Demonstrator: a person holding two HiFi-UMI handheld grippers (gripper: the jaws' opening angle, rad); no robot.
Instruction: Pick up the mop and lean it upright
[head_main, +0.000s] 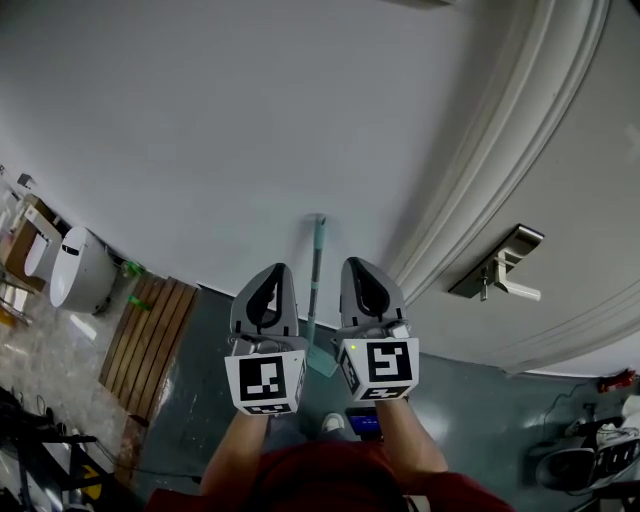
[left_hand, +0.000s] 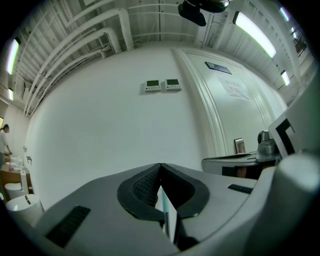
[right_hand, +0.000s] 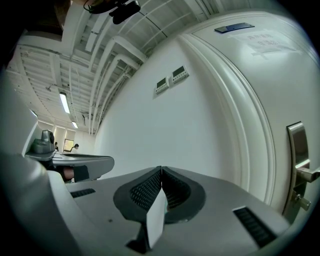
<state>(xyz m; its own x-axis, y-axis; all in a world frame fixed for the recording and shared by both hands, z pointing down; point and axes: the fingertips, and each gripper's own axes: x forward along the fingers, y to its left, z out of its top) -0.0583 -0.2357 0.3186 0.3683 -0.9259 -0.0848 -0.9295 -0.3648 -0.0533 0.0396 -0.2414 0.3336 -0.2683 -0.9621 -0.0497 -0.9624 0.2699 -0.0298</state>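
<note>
Mop at rest, both tools shut: the left gripper (head_main: 279, 270) and the right gripper (head_main: 353, 264) are held side by side before a white wall (head_main: 250, 110). Each pair of jaws is pressed fully together, and nothing is caught between them. The mop (head_main: 316, 268) is leaned upright against that wall. Its pole is seen in the gap between the two grippers and beyond their jaw tips, and it is touched by neither. Its teal head (head_main: 322, 358) is set on the grey floor (head_main: 200, 400), seen between the two marker cubes in the head view. Well to the right of the right gripper's jaws, a metal door handle (head_main: 497, 270) is fixed to a white door (head_main: 590, 200). To the left of the left gripper's jaws, a slatted wooden mat (head_main: 150, 340) is laid on the floor. High above the left jaw tips, in the left gripper view, two small wall panels (left_hand: 162, 85) are mounted side by side.
</note>
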